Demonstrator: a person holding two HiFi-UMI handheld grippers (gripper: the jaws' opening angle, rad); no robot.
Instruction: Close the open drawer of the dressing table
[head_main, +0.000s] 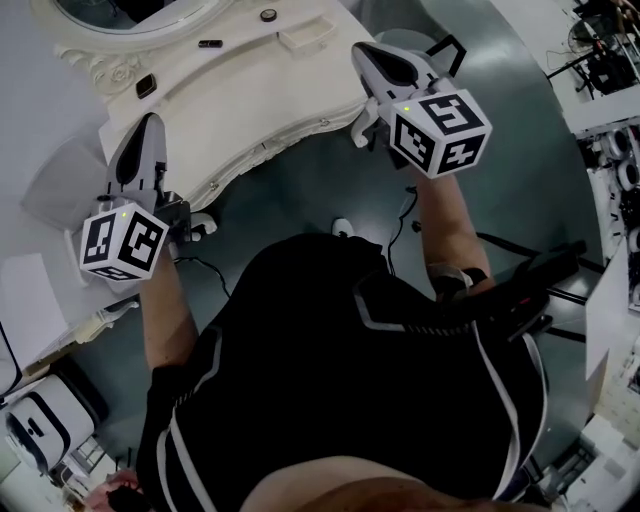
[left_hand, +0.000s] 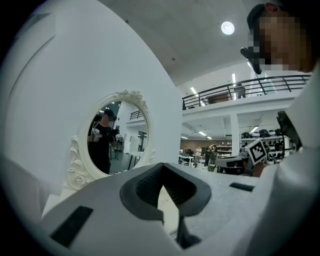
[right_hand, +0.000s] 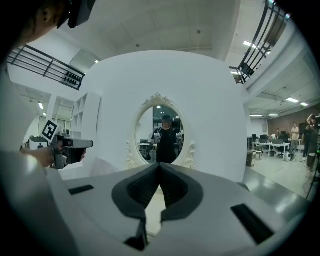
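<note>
The white dressing table (head_main: 250, 90) stands ahead of me, its scalloped front edge facing my body. Its oval carved mirror (right_hand: 164, 135) shows my reflection, and the same mirror (left_hand: 112, 137) appears at the left in the left gripper view. I see no pulled-out drawer from above; the front is hidden under the tabletop edge. My left gripper (head_main: 150, 125) hovers over the table's left end, jaws shut on nothing (left_hand: 161, 165). My right gripper (head_main: 362, 50) is over the right end, jaws also shut and empty (right_hand: 159, 164).
Small dark items (head_main: 210, 43) and a round knob-like piece (head_main: 268, 15) lie on the tabletop. Cables (head_main: 400, 225) run over the grey floor under me. White furniture (head_main: 40, 420) stands low left; cluttered benches (head_main: 610, 60) are at right.
</note>
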